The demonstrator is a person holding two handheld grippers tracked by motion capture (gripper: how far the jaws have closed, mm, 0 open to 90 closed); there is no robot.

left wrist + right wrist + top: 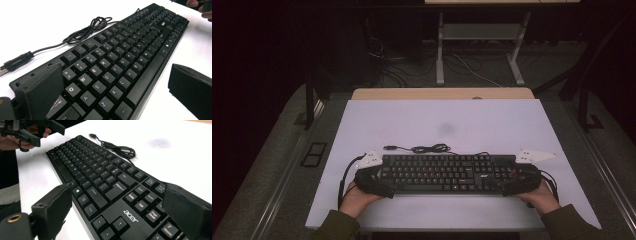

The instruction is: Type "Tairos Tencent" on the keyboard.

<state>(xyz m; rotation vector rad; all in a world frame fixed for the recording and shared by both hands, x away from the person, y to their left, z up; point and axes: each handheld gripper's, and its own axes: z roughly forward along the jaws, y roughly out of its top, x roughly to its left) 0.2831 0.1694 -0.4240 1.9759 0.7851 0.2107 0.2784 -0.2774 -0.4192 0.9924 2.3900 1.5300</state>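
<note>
1. the keyboard [444, 173] lies flat on the white table [442, 125], near the person's edge, its cable [427, 148] coiled just behind it.
2. the left gripper [371, 178] sits at the keyboard's left end, jaws spread, one over the top-left corner and one off the front edge.
3. the right gripper [519, 180] straddles the right end by the number pad, jaws likewise spread; whether either touches the case is hard to tell.
4. it looks stiff, light, smooth plastic: long enough to sag or twist if lifted by one end, so take both short ends, clamping front and back edges, not the keys.
5. no containers on the table.
</note>
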